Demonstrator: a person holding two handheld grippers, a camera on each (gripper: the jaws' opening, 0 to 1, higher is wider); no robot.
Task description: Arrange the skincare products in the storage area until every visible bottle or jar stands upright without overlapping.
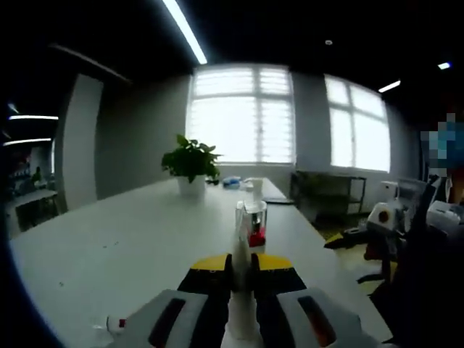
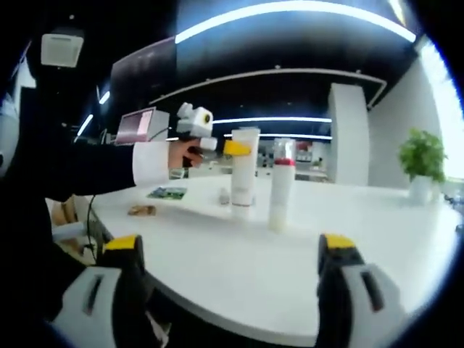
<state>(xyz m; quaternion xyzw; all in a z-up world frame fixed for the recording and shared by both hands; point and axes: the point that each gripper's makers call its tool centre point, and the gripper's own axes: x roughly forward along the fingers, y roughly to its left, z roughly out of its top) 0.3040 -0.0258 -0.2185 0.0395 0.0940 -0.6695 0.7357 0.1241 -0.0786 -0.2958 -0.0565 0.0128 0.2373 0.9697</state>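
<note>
Bottles stand on a big white table [image 2: 239,254]. In the right gripper view, a tall white tube [image 2: 243,174] and a bottle [image 2: 280,185] with a red band stand upright side by side, a little apart. The same view shows a person's hand [image 2: 185,154] holding the left gripper [image 2: 236,148], whose yellow tips pinch the top of the tube. In the left gripper view, the tube [image 1: 241,304] rises between the two yellow-tipped jaws, which are squeezed tight on it, and the bottle [image 1: 251,226] stands just behind. That view also shows a green plant [image 1: 191,161] in a white pot farther down the table, big bright windows [image 1: 241,114], and a small thing with a red end [image 1: 114,324] lying flat near the table's edge. The right gripper view shows the plant [image 2: 421,157] far off at the side, a dark ceiling with long lights, and a flat card [image 2: 167,193] on the table. The right gripper [image 2: 230,272] has its jaws wide apart, holding nothing, well back from the bottles.
</note>
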